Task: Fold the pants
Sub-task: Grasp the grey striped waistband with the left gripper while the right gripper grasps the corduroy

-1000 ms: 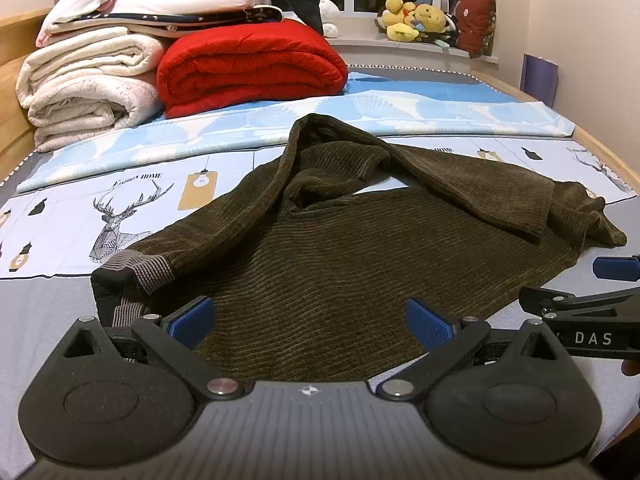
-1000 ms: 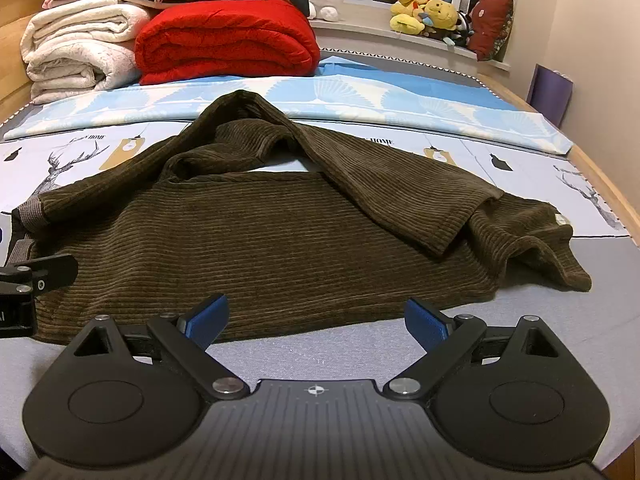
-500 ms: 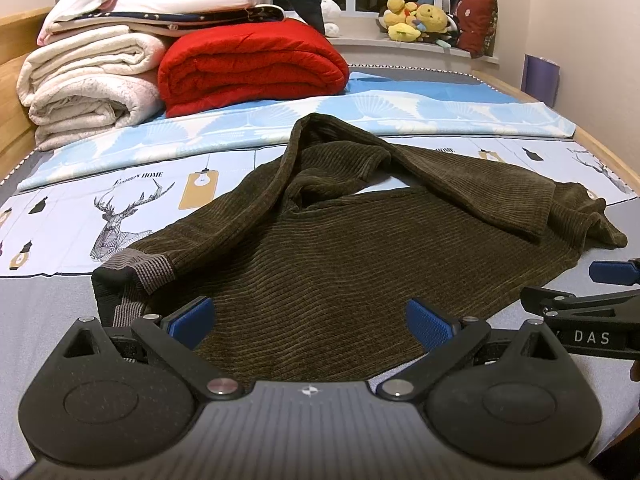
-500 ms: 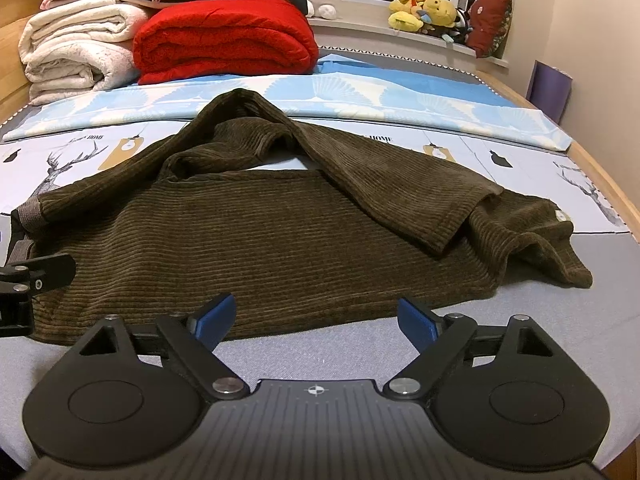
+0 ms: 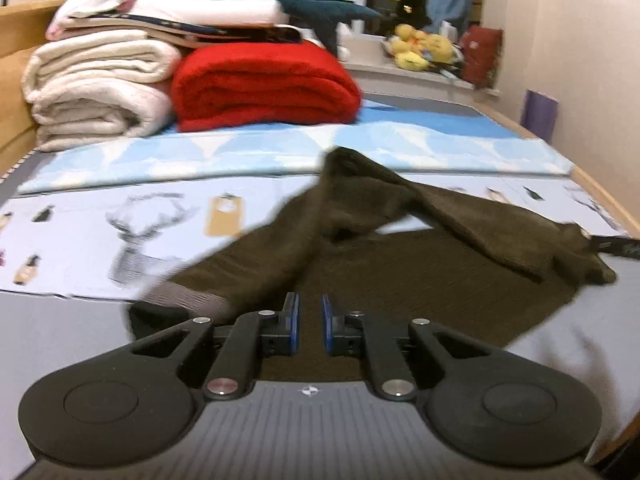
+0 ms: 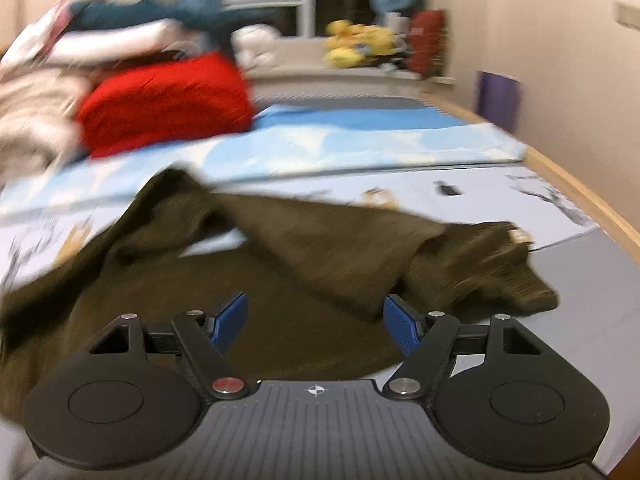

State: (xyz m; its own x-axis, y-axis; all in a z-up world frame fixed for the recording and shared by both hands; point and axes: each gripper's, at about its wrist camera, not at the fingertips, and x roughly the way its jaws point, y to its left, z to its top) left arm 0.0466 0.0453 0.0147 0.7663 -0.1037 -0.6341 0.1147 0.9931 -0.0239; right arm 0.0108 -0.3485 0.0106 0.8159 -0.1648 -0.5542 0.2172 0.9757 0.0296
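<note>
Left gripper [image 5: 307, 327] fingers just closing to a narrow gap, no cloth visibly pinched. Right gripper [image 6: 315, 323] narrowing, released, over pants [image 6: 280, 280]. Pants lying crumpled on bed [image 5: 60, 336]; prob. starting grasp for 1st fold.

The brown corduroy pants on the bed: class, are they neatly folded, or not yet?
Not yet. The brown corduroy pants lie loosely doubled on the bed, one leg draped diagonally across, edges unaligned and bunched.
</note>
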